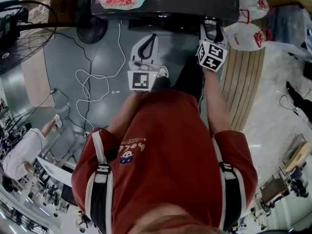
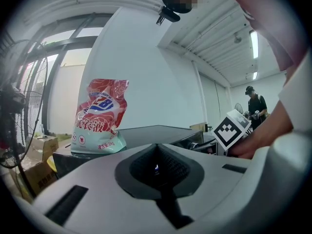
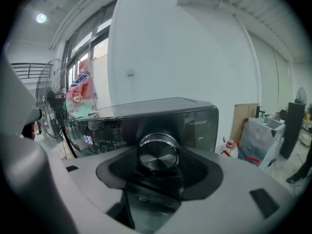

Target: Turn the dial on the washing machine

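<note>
Currently the dial [image 3: 158,152] sits on the washing machine [image 3: 195,116] front panel, toward its right end, just under the top edge. The right gripper [image 1: 213,30] clamps squarely across the dial's rim, a hold suited to rotation by wrist roll. The left gripper [image 1: 152,39] hangs clear, jaws pressed together on nothing — judged idle. A detergent bag [image 2: 100,116] stands at the lid's left edge.

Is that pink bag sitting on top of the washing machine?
Yes, the pink bag rests on the washing machine, on its dark flat top.
</note>
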The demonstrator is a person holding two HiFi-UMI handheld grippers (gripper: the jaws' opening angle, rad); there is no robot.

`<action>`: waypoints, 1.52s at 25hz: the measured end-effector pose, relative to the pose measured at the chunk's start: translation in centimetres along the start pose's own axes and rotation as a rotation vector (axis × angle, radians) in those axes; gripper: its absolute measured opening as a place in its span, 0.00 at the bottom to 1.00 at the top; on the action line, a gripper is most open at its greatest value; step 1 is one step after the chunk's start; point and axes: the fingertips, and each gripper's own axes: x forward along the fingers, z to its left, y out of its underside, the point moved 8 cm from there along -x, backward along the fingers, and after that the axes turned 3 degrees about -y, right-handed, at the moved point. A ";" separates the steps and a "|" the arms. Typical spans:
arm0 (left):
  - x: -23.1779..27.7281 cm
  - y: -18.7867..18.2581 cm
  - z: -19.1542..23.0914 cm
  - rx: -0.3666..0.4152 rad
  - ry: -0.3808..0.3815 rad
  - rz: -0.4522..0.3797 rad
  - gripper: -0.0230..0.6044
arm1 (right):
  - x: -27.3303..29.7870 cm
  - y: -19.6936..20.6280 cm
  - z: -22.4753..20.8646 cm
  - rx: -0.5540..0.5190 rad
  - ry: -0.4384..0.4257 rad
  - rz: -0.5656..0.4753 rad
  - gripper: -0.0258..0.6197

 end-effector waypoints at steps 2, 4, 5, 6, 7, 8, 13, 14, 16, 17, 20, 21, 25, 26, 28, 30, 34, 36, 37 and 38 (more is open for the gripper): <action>-0.1 0.0 0.0 -0.007 -0.003 0.001 0.05 | 0.0 0.0 0.0 -0.001 0.000 -0.001 0.46; -0.2 0.0 -0.1 -0.013 -0.007 0.001 0.05 | 0.0 0.0 0.0 -0.001 0.000 -0.003 0.46; -0.2 0.0 -0.1 -0.014 -0.008 0.000 0.05 | -0.1 0.0 -0.1 -0.001 -0.001 -0.004 0.46; -0.2 0.0 -0.2 -0.011 -0.007 -0.002 0.05 | -0.1 0.1 -0.1 0.000 -0.001 -0.004 0.46; -0.2 0.0 -0.2 -0.005 -0.005 -0.001 0.05 | -0.1 0.1 -0.1 0.004 -0.002 -0.004 0.46; -0.2 0.0 -0.2 0.001 -0.003 0.000 0.05 | -0.1 0.1 -0.2 0.010 -0.004 -0.005 0.46; -0.2 -0.1 -0.4 0.004 -0.001 -0.003 0.05 | -0.1 0.2 -0.5 0.074 -0.027 -0.014 0.46; -0.2 -0.1 -0.5 0.008 0.001 -0.003 0.05 | -0.1 0.3 -0.6 0.099 -0.036 -0.019 0.46; -0.1 -0.1 -0.5 0.012 0.004 -0.003 0.05 | -0.1 0.5 -0.9 0.166 -0.061 -0.036 0.46; -0.1 -0.1 -0.5 0.010 0.005 -0.004 0.05 | -0.1 0.6 -1.1 0.199 -0.076 -0.046 0.46; 0.0 -0.2 -0.5 0.004 0.007 -0.010 0.05 | 0.0 0.8 -1.3 0.243 -0.101 -0.059 0.46; 0.0 -0.2 -0.5 0.005 0.008 -0.012 0.05 | 0.0 0.8 -1.4 0.254 -0.105 -0.061 0.46; 0.1 -0.3 -0.6 -0.003 0.009 -0.004 0.05 | 0.0 1.1 -1.8 0.380 -0.139 -0.079 0.46; 0.1 -0.2 -0.6 -0.002 0.011 -0.001 0.05 | 0.0 1.2 -1.9 0.409 -0.148 -0.082 0.46; 0.2 -0.1 -0.6 0.003 0.015 -0.006 0.05 | 0.2 1.3 -2.0 0.440 -0.159 -0.084 0.46; 0.2 -0.2 -0.7 0.004 0.016 -0.014 0.05 | 0.2 1.4 -2.1 0.458 -0.165 -0.086 0.46; 0.1 -0.1 -0.7 0.000 0.014 -0.007 0.05 | 0.2 1.4 -2.1 0.463 -0.165 -0.088 0.46; 0.1 -0.1 -0.6 0.007 0.014 -0.002 0.05 | 0.2 1.4 -2.1 0.465 -0.167 -0.087 0.46; 0.1 0.0 -0.6 0.009 0.015 -0.001 0.05 | 0.2 1.4 -2.1 0.466 -0.166 -0.087 0.46; 0.1 0.0 -0.6 0.009 0.015 -0.001 0.05 | 0.2 1.5 -2.1 0.467 -0.166 -0.087 0.46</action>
